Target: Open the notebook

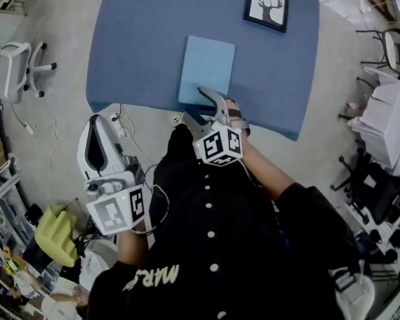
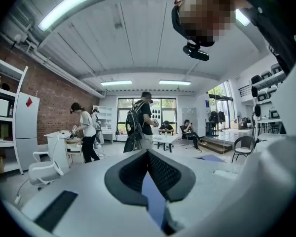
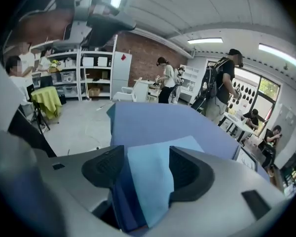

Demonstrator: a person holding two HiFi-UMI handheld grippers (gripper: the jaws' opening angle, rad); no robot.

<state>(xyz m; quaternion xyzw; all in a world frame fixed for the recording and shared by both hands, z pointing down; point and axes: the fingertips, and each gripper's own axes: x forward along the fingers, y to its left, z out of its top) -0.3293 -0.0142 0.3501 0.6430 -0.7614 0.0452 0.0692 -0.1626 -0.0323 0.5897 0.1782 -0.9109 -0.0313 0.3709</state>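
A closed light-blue notebook (image 1: 207,69) lies flat on the blue table (image 1: 140,32), near its front edge. My right gripper (image 1: 211,101) is at the notebook's near right corner. In the right gripper view it (image 3: 147,153) stands open, and the notebook (image 3: 153,181) shows in the gap between its dark pads (image 3: 187,169); whether they touch it I cannot tell. My left gripper (image 1: 101,122) is held off the table at the lower left. In the left gripper view it (image 2: 148,153) points out across the room, its tips meeting with nothing held.
A framed deer picture (image 1: 267,4) lies at the table's far right. A white chair (image 1: 17,69) stands left of the table, a yellow-green cloth (image 1: 53,235) at lower left, and chairs and gear at the right. Several people (image 2: 140,125) stand farther off in the room.
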